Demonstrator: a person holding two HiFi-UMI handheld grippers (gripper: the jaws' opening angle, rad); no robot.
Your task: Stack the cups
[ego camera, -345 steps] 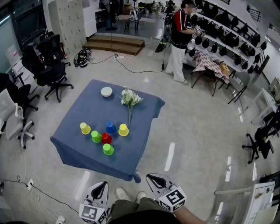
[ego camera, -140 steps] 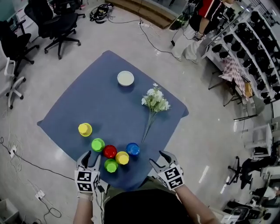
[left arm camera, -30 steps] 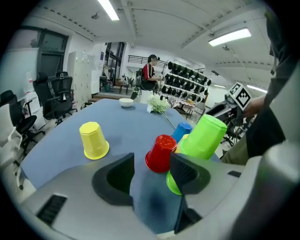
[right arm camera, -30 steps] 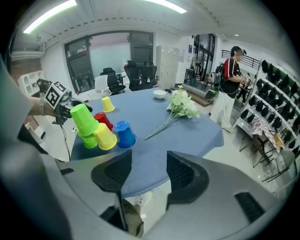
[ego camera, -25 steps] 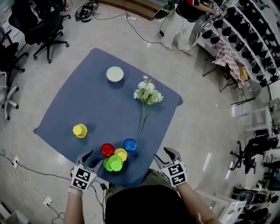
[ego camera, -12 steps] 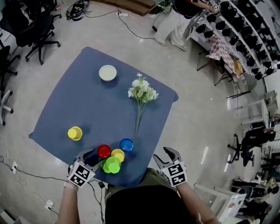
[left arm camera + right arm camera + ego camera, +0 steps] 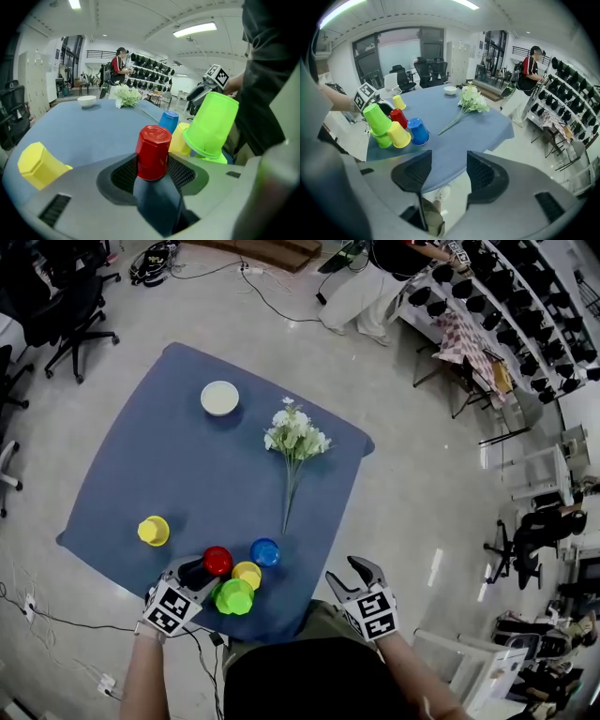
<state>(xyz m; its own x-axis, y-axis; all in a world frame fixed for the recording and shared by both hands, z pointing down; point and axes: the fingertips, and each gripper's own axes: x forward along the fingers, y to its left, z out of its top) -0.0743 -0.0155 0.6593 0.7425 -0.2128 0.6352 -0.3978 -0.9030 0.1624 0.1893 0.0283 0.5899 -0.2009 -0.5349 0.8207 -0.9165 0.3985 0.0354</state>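
Observation:
A red cup (image 7: pixel 153 150) stands upside down between the pads of my left gripper (image 7: pixel 153 171). The jaws are closing and both pads look to touch its sides. In the head view this gripper (image 7: pixel 192 573) reaches the red cup (image 7: pixel 217 561) at the table's near edge. Right beside it a green cup (image 7: pixel 213 124) sits tilted on a second green cup (image 7: pixel 218 158). A yellow cup (image 7: pixel 247 574) and a blue cup (image 7: pixel 265 551) crowd the same cluster. Another yellow cup (image 7: pixel 153 531) stands alone to the left. My right gripper (image 7: pixel 352 570) hangs open and empty off the table's near right edge.
A blue cloth (image 7: pixel 187 474) covers the table. On it lie a white bowl (image 7: pixel 219 397) at the far side and a bunch of white flowers (image 7: pixel 293 442). Office chairs (image 7: pixel 56 306) stand at the far left. A person (image 7: pixel 380 277) stands by racks at the far right.
My left gripper has moved forward from beside the green cups onto the red cup, and its jaws have narrowed. The right gripper has stayed put.

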